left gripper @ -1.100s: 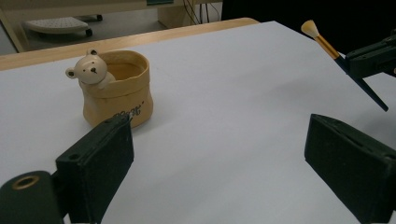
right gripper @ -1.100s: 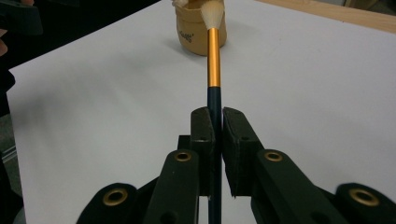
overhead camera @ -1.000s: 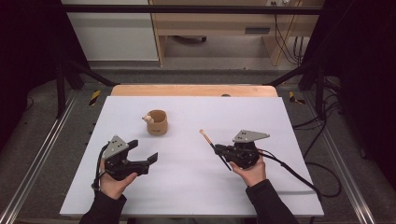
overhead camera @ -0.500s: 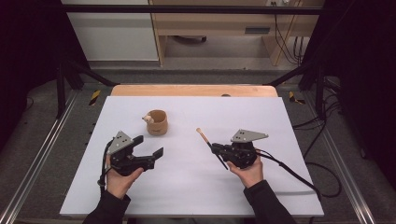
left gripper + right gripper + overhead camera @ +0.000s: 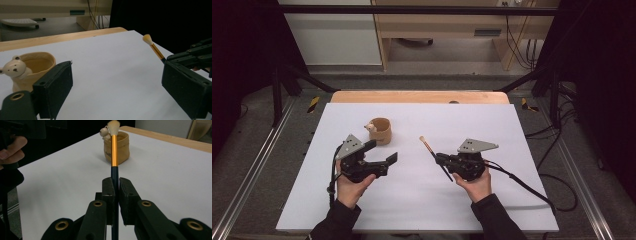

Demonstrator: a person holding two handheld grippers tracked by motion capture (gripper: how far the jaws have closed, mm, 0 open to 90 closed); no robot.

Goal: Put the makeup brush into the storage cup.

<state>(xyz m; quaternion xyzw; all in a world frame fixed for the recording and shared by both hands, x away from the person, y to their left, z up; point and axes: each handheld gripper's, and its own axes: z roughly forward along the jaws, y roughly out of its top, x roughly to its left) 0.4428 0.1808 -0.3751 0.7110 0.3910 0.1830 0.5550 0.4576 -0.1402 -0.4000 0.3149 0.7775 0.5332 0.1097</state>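
A white sheet (image 5: 492, 200) covers a wooden table (image 5: 412, 96); beyond it stand pale cabinets and a dark frame over grey floor. A small tan ceramic cup (image 5: 381, 131) with a bear figure on its rim stands left of centre. The right gripper (image 5: 439, 159) has its jaws closed on the dark handle of a makeup brush (image 5: 431, 148) with a gold ferrule and cream bristles, held above the sheet and pointing toward the cup. The left gripper (image 5: 383, 152), jaws wide apart and empty, has moved closer to the cup since a second ago, now just beside it.
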